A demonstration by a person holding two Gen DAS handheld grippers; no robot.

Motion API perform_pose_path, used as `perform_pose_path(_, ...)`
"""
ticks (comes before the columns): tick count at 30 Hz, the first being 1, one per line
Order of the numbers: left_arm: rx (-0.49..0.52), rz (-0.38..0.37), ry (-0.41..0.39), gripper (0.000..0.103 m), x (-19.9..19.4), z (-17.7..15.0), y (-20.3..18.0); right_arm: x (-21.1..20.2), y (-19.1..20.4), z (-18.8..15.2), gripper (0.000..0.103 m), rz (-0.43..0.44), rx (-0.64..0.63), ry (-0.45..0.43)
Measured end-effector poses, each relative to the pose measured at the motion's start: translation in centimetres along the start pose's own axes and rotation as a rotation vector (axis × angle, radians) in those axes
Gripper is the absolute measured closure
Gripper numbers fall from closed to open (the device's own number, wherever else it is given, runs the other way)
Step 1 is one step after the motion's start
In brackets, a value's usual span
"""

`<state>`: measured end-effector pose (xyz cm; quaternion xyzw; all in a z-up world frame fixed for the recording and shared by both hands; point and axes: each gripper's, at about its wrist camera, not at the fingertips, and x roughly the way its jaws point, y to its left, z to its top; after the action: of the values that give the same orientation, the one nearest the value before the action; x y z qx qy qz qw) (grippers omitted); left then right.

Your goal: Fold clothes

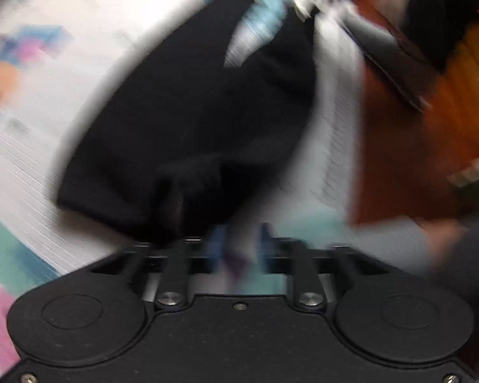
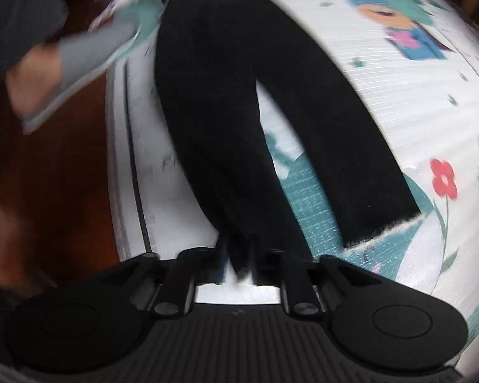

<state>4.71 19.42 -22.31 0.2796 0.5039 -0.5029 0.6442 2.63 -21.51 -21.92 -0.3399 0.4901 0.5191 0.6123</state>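
Black trousers (image 2: 214, 102) lie on a white play mat (image 2: 383, 102) printed with cartoon shapes, their two legs spread towards me in the right wrist view. My right gripper (image 2: 239, 255) is shut on the hem of the left leg. In the blurred left wrist view the same trousers (image 1: 191, 121) lie bunched in front of my left gripper (image 1: 238, 239). Its blue fingers (image 1: 215, 242) stand close together with a dark fold at the left finger; whether they pinch the cloth is unclear.
A brown wooden floor (image 2: 48, 175) borders the mat (image 1: 22, 159), and shows in the left wrist view (image 1: 399, 159) too. A person's arm in a grey sleeve (image 2: 89, 54) reaches over the mat's edge. Dark furniture (image 1: 399, 41) stands beyond the mat.
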Motion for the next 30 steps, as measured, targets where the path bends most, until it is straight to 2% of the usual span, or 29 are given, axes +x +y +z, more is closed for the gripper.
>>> perform_pose_path(1,-0.030,0.008,-0.020,0.058,-0.4,-0.1,0.6,-0.1,-0.4,0.0,0.067,0.013,-0.017,0.015)
perform_pose_path(2,-0.108,0.001,-0.062,0.058,-1.1,-0.4,1.7,-0.5,-1.3,0.1,0.067,0.030,0.006,0.022)
perform_pose_path(4,-0.270,0.011,-0.153,0.058,-2.4,-1.0,4.0,-1.9,-3.9,0.0,0.064,0.092,0.134,-0.005)
perform_pose_path(5,-0.346,0.034,-0.201,0.057,-2.8,-1.4,5.1,-2.8,-5.4,-0.1,0.060,0.086,0.203,-0.048)
perform_pose_path(6,-0.422,0.057,-0.248,0.057,-3.3,-1.8,6.1,-3.4,-6.8,-0.2,0.052,0.041,0.271,-0.091)
perform_pose_path(7,-0.492,0.104,-0.284,0.056,-3.3,-2.1,7.1,-3.8,-8.2,-0.3,0.047,-0.019,0.337,-0.127)
perform_pose_path(9,-0.622,0.162,-0.289,0.056,-2.1,-2.3,8.9,-3.6,-10.4,-0.4,0.047,-0.155,0.462,-0.162)
perform_pose_path(10,-0.673,0.204,-0.288,0.056,-1.4,-2.3,9.6,-3.1,-11.4,-0.4,0.047,-0.197,0.513,-0.164)
perform_pose_path(11,-0.727,0.254,-0.271,0.056,-0.5,-2.2,10.4,-2.4,-12.6,-0.3,0.047,-0.220,0.565,-0.156)
perform_pose_path(13,-0.818,0.251,-0.296,0.055,0.7,-2.3,12.0,-0.8,-14.7,-0.3,0.046,-0.251,0.639,-0.135)
perform_pose_path(15,-0.910,0.223,-0.331,0.054,1.6,-2.4,13.5,0.6,-16.4,-0.5,0.044,-0.227,0.708,-0.130)
perform_pose_path(17,-0.944,0.225,-0.333,0.054,2.3,-2.0,14.2,1.5,-17.4,-0.6,0.044,-0.187,0.766,-0.138)
perform_pose_path(19,-0.908,0.232,-0.337,0.055,2.5,-1.2,14.5,1.9,-17.3,-0.6,0.048,-0.181,0.779,-0.151)
perform_pose_path(20,-0.887,0.234,-0.339,0.077,2.5,-0.9,14.5,1.8,-17.0,-0.4,0.053,-0.189,0.766,-0.157)
perform_pose_path(21,-0.857,0.231,-0.343,0.085,2.6,-0.6,14.6,1.7,-16.7,-0.3,0.071,-0.185,0.754,-0.167)
perform_pose_path(22,-0.843,0.224,-0.352,0.085,2.9,0.0,14.8,1.8,-16.6,-0.3,0.091,-0.170,0.747,-0.179)
perform_pose_path(24,-0.800,0.228,-0.373,0.086,2.8,0.7,14.8,1.7,-16.6,-0.2,0.093,-0.169,0.744,-0.193)
perform_pose_path(25,-0.776,0.236,-0.380,0.086,2.6,1.0,14.6,1.4,-16.8,-0.1,0.093,-0.193,0.741,-0.199)
perform_pose_path(28,-0.784,0.267,-0.426,0.086,1.7,1.8,16.2,0.2,-18.3,0.2,0.093,-0.266,0.756,-0.224)
perform_pose_path(30,-0.788,0.319,-0.442,0.086,1.4,2.4,18.1,-1.1,-20.6,0.2,0.093,-0.346,0.786,-0.248)
